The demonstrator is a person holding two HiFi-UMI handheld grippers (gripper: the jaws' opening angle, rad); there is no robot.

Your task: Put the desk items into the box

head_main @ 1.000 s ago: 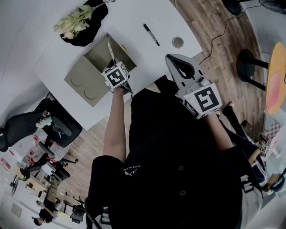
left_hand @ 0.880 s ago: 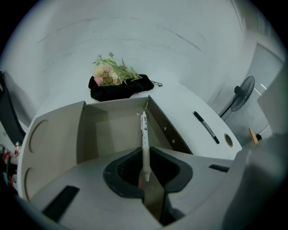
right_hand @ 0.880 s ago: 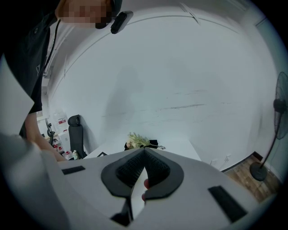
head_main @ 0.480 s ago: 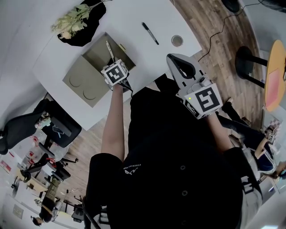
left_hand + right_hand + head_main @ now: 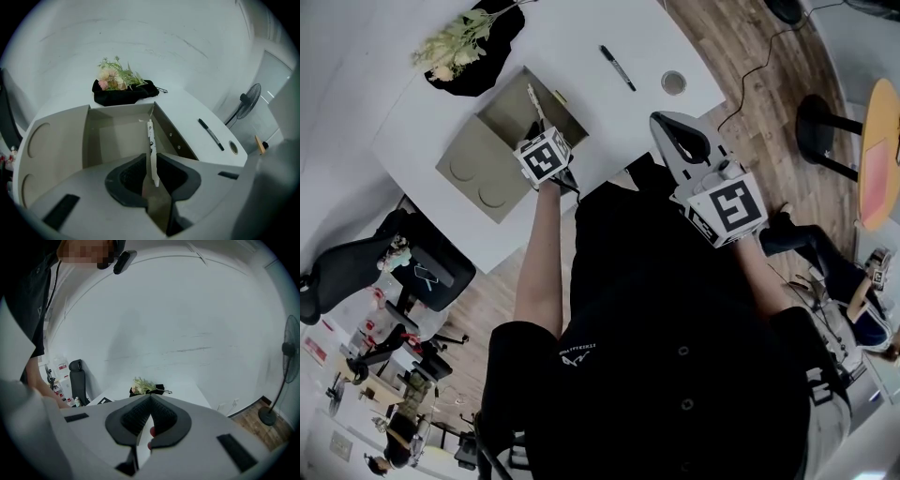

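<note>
White pen (image 5: 150,138) clamped in left gripper (image 5: 151,159) over box (image 5: 478,167) | right gripper (image 5: 150,398) jaws together | marker (image 5: 617,70), small round item (image 5: 673,83) beyond box still out.

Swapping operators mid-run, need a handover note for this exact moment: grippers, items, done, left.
Left gripper: shut on the white pen, held over the open box.
Right gripper: shut, empty, raised.
On the desk, outside the box: black marker, small round item, flowers.
Done: nothing visible inside the box.
Left: release the pen, then probably marker and round item.
</note>
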